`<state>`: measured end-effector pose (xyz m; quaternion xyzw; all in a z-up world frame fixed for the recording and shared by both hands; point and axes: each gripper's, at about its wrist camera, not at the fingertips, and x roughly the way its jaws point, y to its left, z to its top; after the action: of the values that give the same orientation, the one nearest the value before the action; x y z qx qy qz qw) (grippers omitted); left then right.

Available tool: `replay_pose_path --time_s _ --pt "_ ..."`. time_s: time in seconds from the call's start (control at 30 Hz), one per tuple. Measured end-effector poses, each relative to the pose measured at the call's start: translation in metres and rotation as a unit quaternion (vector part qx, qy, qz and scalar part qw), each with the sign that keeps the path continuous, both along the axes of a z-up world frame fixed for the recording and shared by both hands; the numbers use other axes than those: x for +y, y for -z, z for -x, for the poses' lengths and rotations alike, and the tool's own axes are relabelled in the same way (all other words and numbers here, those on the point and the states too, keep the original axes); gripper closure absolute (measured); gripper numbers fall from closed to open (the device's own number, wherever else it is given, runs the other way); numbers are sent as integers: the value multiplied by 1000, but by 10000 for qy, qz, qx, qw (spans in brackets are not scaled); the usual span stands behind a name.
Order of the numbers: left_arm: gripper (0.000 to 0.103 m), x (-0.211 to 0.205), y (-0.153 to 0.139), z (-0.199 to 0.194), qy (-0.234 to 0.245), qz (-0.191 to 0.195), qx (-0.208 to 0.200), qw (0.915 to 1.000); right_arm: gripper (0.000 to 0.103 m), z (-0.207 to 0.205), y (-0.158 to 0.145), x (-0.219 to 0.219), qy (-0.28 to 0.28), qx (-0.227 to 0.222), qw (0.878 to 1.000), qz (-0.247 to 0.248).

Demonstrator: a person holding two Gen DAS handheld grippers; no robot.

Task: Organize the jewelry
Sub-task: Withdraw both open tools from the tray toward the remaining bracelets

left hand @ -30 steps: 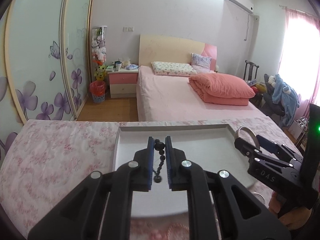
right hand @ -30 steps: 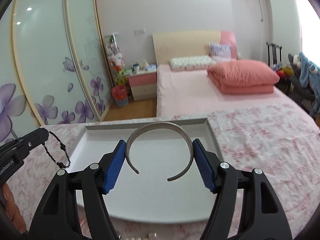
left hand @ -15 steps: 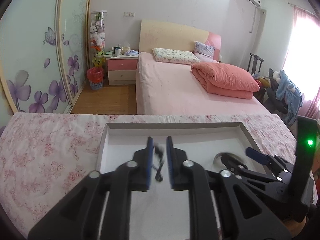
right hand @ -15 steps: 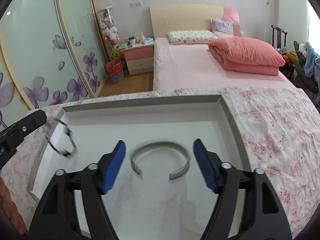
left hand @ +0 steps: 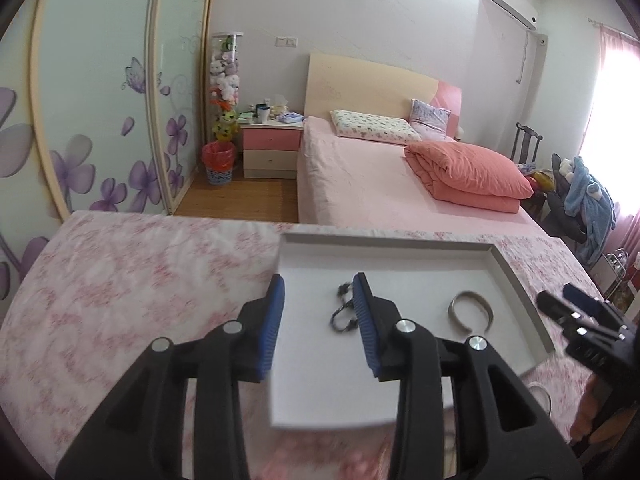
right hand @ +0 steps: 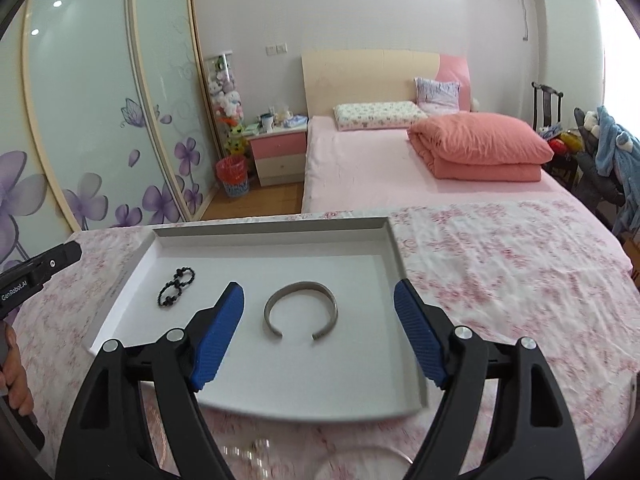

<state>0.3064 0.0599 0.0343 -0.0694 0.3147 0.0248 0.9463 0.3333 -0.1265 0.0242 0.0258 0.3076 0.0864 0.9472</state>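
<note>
A shallow white tray [right hand: 394, 248] sits on the pink floral cloth; it also shows in the left wrist view [left hand: 516, 276]. A black bead bracelet [right hand: 176, 293] lies at the tray's left and a silver open cuff bangle [right hand: 301, 314] lies in its middle. In the left wrist view the bead bracelet [left hand: 343, 314] lies just past my fingertips and the bangle [left hand: 471, 315] lies to its right. My left gripper [left hand: 318, 326] is open and empty above the tray. My right gripper [right hand: 320, 334] is open wide and empty, just behind the bangle.
The floral cloth [right hand: 500, 264] covers the table on both sides of the tray. A clear round rim [right hand: 360, 456] lies at the near edge, partly hidden. Beyond the table stand a bed [right hand: 380, 160], a nightstand [right hand: 278, 152] and sliding wardrobe doors [right hand: 100, 120].
My left gripper opened and let the bead bracelet drop into the tray. My right gripper opened, left the bangle on the tray floor, and drew back. Both grippers are now empty.
</note>
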Motion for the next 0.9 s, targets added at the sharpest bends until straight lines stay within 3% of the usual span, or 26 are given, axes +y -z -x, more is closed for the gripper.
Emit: replay_pose_path --time_s 0.2,0.4,0.73,0.9 --pt "58 12 3 62 -87 23 -29 10000 26 39 -3 -19 41 -94 9999 22" --pt "50 12 24 112 -119 -88 28 9999 26 71 24 -43 185 245 9995 87" --pt "48 -2 46 146 44 -182 197 9996 28 114 66 -35 -179 914 9956 -122" --pt "47 -5 49 149 75 -203 230 9995 28 120 76 -20 -237 1159 9929 83"
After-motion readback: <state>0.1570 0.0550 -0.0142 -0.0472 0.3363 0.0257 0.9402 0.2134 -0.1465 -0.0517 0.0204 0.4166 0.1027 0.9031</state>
